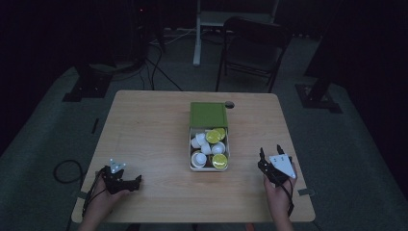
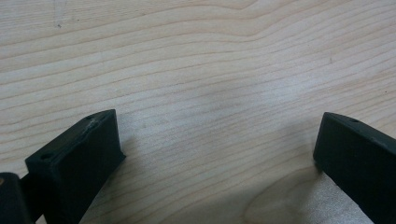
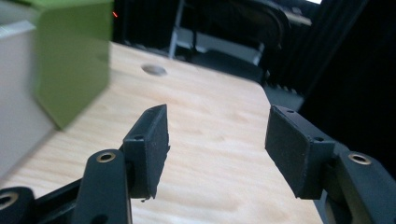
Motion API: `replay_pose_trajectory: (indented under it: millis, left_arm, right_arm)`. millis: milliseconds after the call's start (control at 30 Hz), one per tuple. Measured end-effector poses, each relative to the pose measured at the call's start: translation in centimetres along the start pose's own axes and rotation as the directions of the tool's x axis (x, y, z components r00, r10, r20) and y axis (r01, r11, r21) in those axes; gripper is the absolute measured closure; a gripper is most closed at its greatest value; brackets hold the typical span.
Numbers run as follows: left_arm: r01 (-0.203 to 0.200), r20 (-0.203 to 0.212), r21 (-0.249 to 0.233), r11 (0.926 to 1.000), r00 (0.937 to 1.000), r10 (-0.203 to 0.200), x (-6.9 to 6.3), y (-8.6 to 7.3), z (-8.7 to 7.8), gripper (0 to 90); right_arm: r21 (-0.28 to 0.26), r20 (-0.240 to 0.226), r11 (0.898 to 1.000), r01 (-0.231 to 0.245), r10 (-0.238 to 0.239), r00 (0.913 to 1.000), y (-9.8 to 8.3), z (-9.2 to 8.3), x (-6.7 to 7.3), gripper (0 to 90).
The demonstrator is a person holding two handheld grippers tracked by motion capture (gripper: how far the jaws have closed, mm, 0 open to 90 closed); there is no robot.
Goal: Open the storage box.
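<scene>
A white box point(image 1: 191, 166) sits in the middle of the wooden table point(image 1: 144, 130), its green lid point(image 1: 208, 114) slid back over the far end. Inside lie several white cups point(image 1: 198, 159) and yellow-green ones point(image 1: 220, 161). My left gripper point(image 1: 134, 182) rests near the front left edge, pointing right, jaws wide apart over bare wood point(image 2: 218, 123). Right of the box, my right gripper point(image 1: 270, 150) points away from me. Its jaws stand apart with nothing between them point(image 3: 218, 114), and the green lid point(image 3: 70, 51) and white box wall point(image 3: 18, 93) show blurred at its left.
A round cable hole point(image 1: 229, 104) is in the table behind the box, seen also in the right gripper view as the hole point(image 3: 154, 70). Beyond the far edge stand a dark folding chair point(image 1: 252, 48) and stands. A cable loop point(image 1: 65, 171) lies on the floor at left.
</scene>
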State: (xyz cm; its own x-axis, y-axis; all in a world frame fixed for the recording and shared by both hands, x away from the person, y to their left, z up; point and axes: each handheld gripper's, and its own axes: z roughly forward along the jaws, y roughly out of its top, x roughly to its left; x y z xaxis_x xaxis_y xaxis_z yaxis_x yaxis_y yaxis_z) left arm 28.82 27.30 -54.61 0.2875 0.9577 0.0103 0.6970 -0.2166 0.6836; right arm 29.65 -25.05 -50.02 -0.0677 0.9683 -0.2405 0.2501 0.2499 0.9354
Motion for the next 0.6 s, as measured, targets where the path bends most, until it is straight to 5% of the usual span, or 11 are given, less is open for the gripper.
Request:
replay_pose_trajectory:
  millis: [200,600]
  left_arm:
    - [0.001,0.000,0.000,1.0000,1.0000,-0.001,0.0,0.0,0.0,1.1]
    - [-0.002,0.000,0.000,1.0000,1.0000,0.002,0.0,0.1,0.0,1.1]
  right_arm:
    - [0.134,-0.011,0.990,-0.043,0.045,0.9989,-1.5,0.7,-1.5,34.2]
    - [0.275,-0.076,0.959,-0.071,0.096,0.9925,-3.5,1.4,-2.6,26.0]
